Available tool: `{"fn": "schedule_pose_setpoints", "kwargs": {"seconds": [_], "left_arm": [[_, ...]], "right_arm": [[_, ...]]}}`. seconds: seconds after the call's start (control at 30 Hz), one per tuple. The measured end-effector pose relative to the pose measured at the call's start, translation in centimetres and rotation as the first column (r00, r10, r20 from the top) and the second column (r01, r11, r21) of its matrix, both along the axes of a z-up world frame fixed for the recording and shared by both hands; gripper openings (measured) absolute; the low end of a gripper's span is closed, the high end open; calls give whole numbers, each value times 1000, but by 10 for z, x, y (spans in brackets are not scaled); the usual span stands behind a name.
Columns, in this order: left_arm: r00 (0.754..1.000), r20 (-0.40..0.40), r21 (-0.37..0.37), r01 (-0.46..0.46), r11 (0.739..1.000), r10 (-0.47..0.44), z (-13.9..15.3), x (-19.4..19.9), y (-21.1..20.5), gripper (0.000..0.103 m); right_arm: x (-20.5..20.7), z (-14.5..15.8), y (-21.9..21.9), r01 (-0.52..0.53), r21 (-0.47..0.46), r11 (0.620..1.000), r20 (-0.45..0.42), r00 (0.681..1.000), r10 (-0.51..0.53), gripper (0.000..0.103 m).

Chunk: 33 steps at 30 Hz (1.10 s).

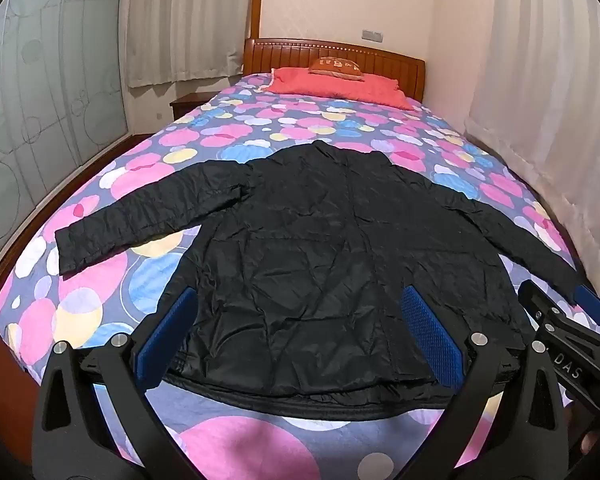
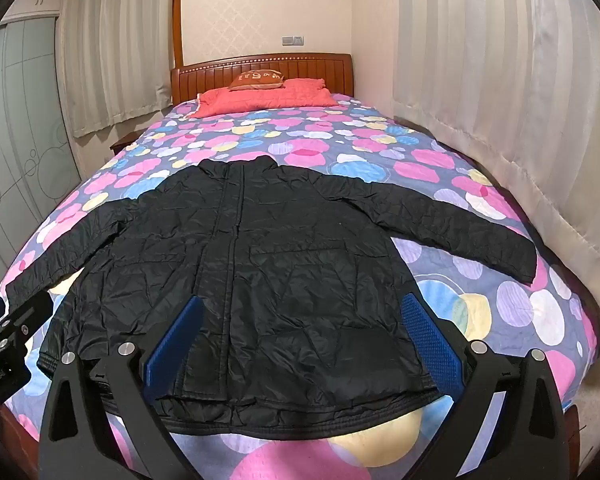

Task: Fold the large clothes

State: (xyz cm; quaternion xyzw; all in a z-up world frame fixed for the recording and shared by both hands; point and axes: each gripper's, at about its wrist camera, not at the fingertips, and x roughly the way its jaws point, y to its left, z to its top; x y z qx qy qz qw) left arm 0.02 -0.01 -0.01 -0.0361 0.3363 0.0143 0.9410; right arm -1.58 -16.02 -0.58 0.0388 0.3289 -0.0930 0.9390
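A black quilted jacket of thin, crinkled fabric [image 1: 332,248] lies spread flat, front side up, on a bed covered by a purple quilt printed with pink, blue, yellow and white circles [image 1: 228,128]. The collar points toward the ribbed wooden headboard [image 1: 340,54]; the hem lies near the foot edge, closest to the cameras. Both sleeves extend outward and slightly toward the foot, one toward each side of the bed. A closed front placket runs from collar to hem, visible in the right wrist view.

The left gripper [image 1: 300,334], black with blue textured pads, hangs above the hem of the jacket. Its jaws stand fully apart and hold nothing; the pads frame the lower body of the jacket without pressing on it. The right gripper [image 2: 304,338], of the same build, hangs likewise above the hem, jaws wide apart and empty. Each gripper also appears at the edge of the other's view, so the two are side by side at the foot of the bed.

A coral-red quilted pillow [image 2: 260,98] lies at the head of the bed, and a small orange cushion with pale lettering [image 2: 256,78] rests on it against the headboard. Pale pleated curtains [image 2: 480,80] hang along both side walls.
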Motion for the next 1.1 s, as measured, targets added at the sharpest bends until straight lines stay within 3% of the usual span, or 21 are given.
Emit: {"fn": "schedule_pose_setpoints", "kwargs": {"seconds": [1.1], "left_arm": [[1000, 1, 5, 0, 1000, 0, 0, 0, 0, 101]], "right_arm": [[-1, 1, 2, -2, 6, 1000, -3, 1000, 2, 98]]}}
